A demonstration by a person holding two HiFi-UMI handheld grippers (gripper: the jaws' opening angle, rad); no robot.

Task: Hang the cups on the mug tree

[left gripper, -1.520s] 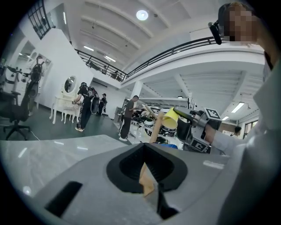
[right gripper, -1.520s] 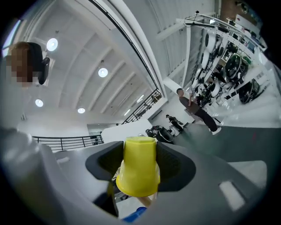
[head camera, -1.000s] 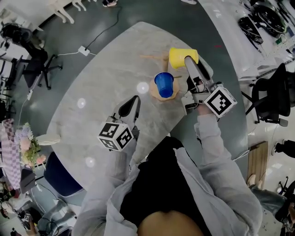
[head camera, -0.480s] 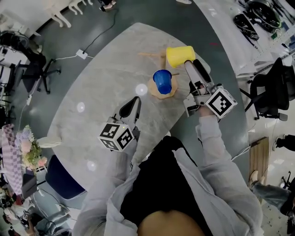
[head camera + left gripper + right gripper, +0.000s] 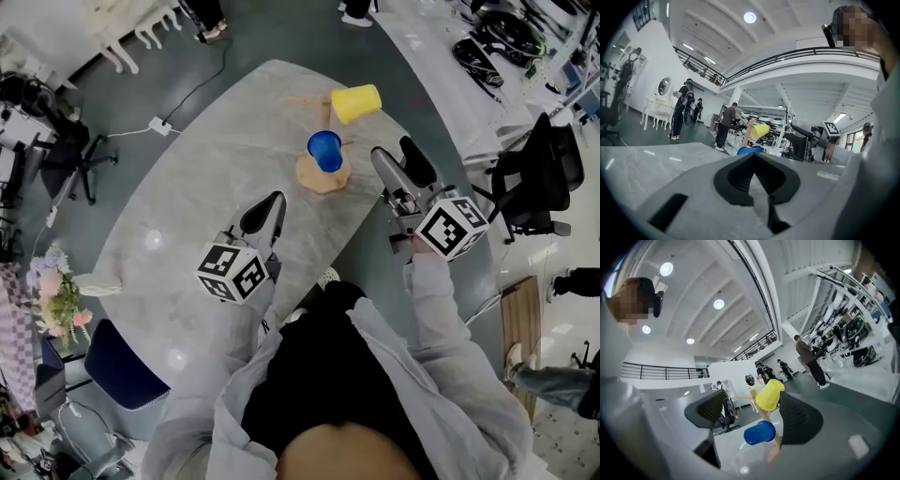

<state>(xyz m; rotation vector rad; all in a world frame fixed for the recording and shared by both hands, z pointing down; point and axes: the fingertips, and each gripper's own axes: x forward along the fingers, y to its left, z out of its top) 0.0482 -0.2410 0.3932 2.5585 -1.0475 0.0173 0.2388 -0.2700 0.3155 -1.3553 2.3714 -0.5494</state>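
The wooden mug tree (image 5: 322, 176) stands on the far part of the grey marble table (image 5: 206, 159). A blue cup (image 5: 325, 150) hangs on it, and a yellow cup (image 5: 356, 102) hangs on a farther peg. My right gripper (image 5: 400, 161) is drawn back to the right of the tree, its jaws opening with nothing between them. In the right gripper view the yellow cup (image 5: 769, 394) and blue cup (image 5: 759, 432) hang beyond the gripper (image 5: 750, 408). My left gripper (image 5: 266, 212) hovers nearer me, shut and empty; past its tips (image 5: 754, 161) the yellow cup (image 5: 761, 130) and blue cup (image 5: 751, 150) show.
A black office chair (image 5: 530, 173) stands right of the table, another (image 5: 56, 131) at the far left. Flowers (image 5: 61, 305) and a blue seat (image 5: 122, 361) sit at the near left. A cable with a socket (image 5: 157, 126) lies on the floor. People (image 5: 684, 108) stand in the background.
My right gripper has let go of the yellow cup, opened wider and pulled back toward me. The yellow cup stays hanging on the tree. The left gripper has barely moved.
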